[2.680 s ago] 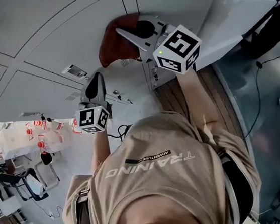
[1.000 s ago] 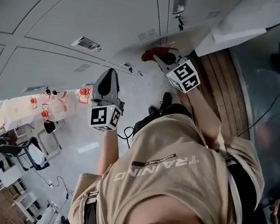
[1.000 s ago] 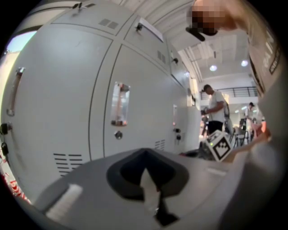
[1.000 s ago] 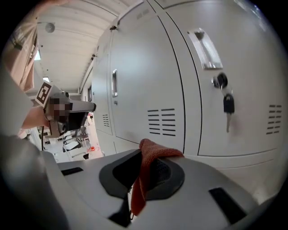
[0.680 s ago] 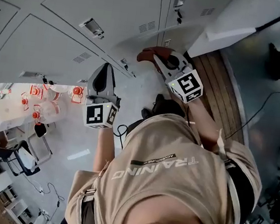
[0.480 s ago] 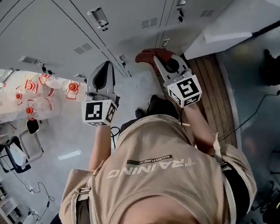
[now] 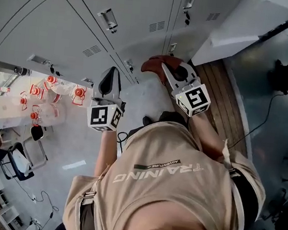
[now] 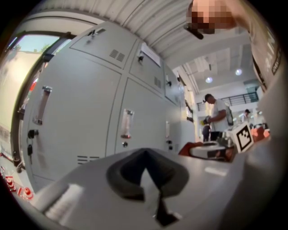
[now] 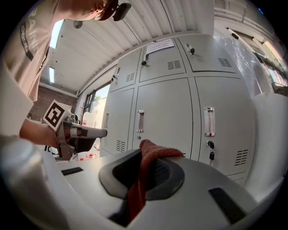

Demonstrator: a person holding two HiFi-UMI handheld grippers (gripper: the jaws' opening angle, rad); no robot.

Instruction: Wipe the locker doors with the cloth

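A red cloth [image 7: 153, 64] is bunched in my right gripper [image 7: 162, 66], which is shut on it low down in front of the grey locker doors [image 7: 136, 12]. In the right gripper view the cloth [image 9: 150, 155] hangs out between the jaws, a short way from the doors [image 9: 166, 112]. My left gripper [image 7: 113, 71] hovers to the left of it, shut and holding nothing. Its jaws [image 8: 145, 152] meet at the tips and point along the locker row [image 8: 76, 108]. Each gripper shows in the other's view: the right gripper [image 8: 216, 150], the left gripper [image 9: 83, 132].
Door handles and key locks [image 9: 209, 144] stick out from the doors. A white bench [image 7: 238, 24] and a wooden floor strip [image 7: 223, 103] lie to the right. Red-capped bottles [image 7: 47, 95] and chairs [image 7: 19, 159] are at left. A person [image 8: 217, 117] stands far along the lockers.
The right gripper has come down from a higher door, where the cloth lay against it, to low by the locker base. The left gripper has stayed shut beside it.
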